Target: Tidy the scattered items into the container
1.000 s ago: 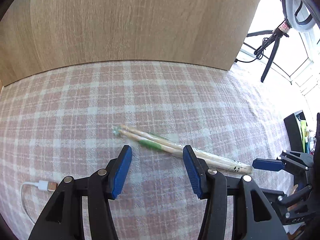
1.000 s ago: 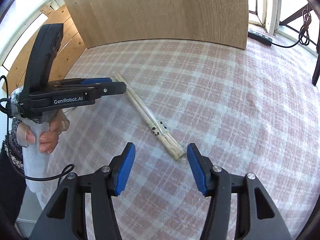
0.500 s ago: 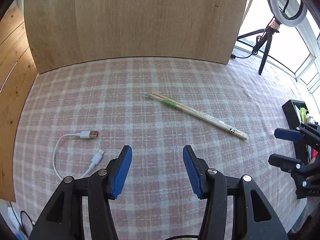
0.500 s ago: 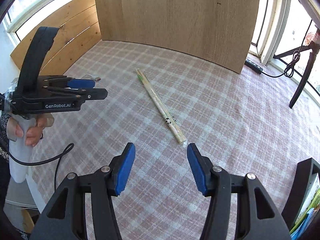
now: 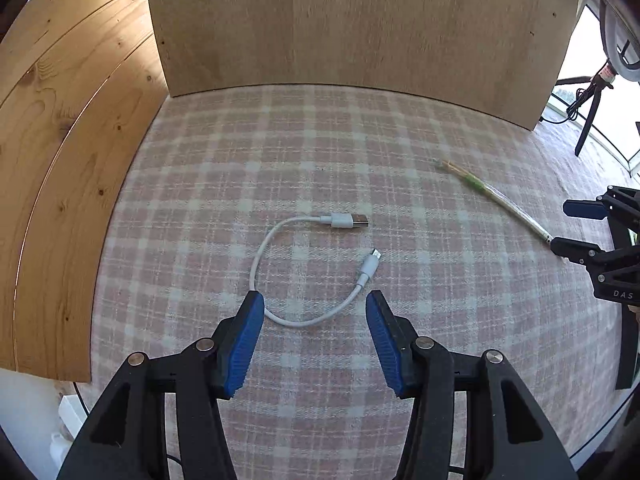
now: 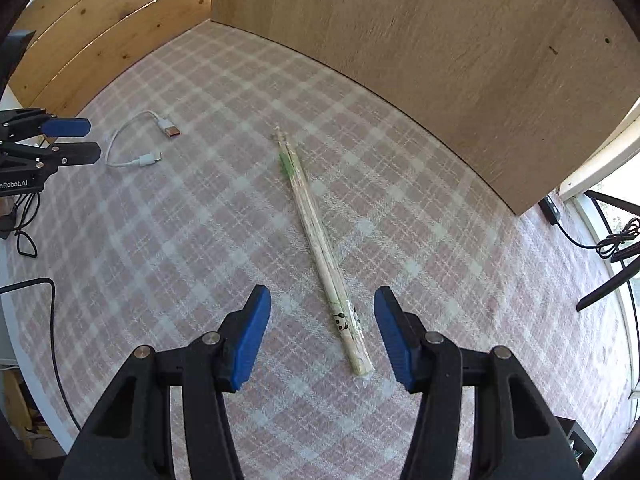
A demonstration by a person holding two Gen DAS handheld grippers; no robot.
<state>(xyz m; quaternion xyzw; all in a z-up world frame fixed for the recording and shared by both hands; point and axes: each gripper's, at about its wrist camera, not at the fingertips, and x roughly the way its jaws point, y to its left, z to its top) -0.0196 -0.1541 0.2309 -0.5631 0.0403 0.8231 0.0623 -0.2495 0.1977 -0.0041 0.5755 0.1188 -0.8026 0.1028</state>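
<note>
White cable (image 5: pixel 304 272) is best pinched at its near loop by the spread, empty left gripper (image 5: pixel 315 308); the right gripper (image 6: pixel 322 304) is likewise spread over wrapped chopsticks (image 6: pixel 320 248).

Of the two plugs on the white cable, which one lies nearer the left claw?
The small slim plug at the short white USB cable's nearer end lies closer to the left claw. The larger plug with the metal tip lies farther up the checked tablecloth.

Home room set up as a recording spot. Pink-and-white plaid tablecloth (image 5: pixel 320 152) covers the table. Plain wood boards (image 6: pixel 460 60) stand along its far and left edges. Beyond its right edge: bright windows (image 6: pixel 616 200), ring light on tripod (image 5: pixel 612 56), trailing black cables (image 6: pixel 616 236).
</note>
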